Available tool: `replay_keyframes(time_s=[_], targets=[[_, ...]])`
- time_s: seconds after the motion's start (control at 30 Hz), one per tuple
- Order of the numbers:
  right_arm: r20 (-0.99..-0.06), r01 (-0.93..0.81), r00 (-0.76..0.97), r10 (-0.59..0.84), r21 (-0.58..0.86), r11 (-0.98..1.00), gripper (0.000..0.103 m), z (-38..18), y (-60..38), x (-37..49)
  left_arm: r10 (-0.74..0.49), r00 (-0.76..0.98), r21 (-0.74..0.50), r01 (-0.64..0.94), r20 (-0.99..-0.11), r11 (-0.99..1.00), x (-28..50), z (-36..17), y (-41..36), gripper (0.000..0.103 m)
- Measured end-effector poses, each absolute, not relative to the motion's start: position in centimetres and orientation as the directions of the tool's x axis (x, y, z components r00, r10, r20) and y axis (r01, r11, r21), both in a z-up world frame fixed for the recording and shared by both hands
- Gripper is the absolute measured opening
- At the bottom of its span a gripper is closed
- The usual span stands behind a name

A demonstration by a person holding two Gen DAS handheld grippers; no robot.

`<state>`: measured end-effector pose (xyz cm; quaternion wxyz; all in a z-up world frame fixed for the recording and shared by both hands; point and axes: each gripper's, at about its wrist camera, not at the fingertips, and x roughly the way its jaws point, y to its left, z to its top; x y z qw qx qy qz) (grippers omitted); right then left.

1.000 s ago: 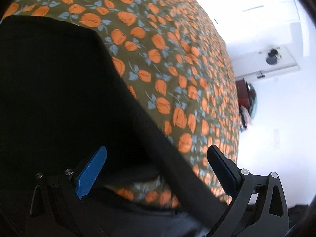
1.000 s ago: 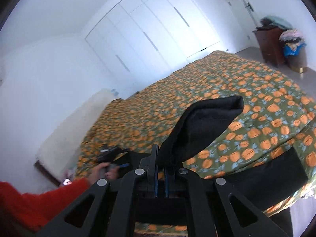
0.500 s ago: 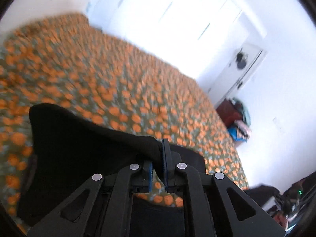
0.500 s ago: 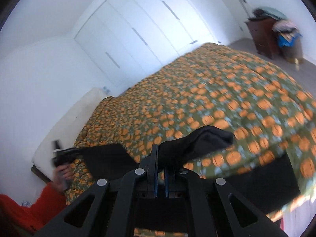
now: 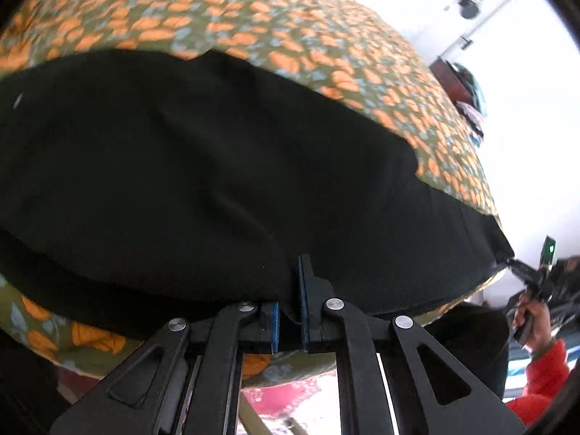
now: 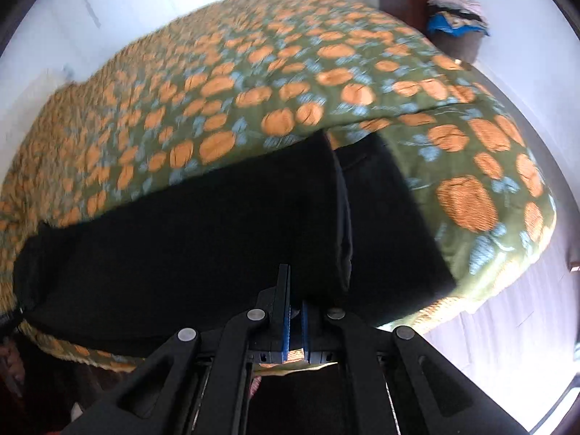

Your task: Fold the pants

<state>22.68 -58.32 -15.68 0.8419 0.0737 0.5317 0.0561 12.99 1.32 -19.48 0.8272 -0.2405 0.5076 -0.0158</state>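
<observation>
Matt black cloth pants (image 5: 188, 166) on a printed, slightly fuzzy woven bedspread (image 6: 224, 83)

Black pants (image 6: 203, 239) on floral-covered bed (image 6: 253, 72)

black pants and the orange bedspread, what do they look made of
Black pants: probably a soft matte woven or knit fabric; it shows no sheen and sags in loose folds. Orange bedspread: printed cloth, likely cotton, possibly quilted; dull surface, padded rounded edge.
</observation>
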Motion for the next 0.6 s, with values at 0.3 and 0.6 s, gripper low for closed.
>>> replay_keyframes(time_s=[0.3, 0.6], targets=[[-0.876, 0.062, 0.464, 0.132, 0.181, 0.981, 0.005, -15.3, -60.6, 21.1, -0.280, 0.468, -0.407, -0.196, -0.839, 0.892, 13.3, -19.5, -0.6, 0.008], [-0.880, 0.116, 0.461, 0.115, 0.188, 0.975, 0.005, -16.0, -61.6, 21.4, -0.279, 0.468, -0.387, -0.151, -0.838, 0.910, 13.2, -19.1, -1.6, 0.008]])
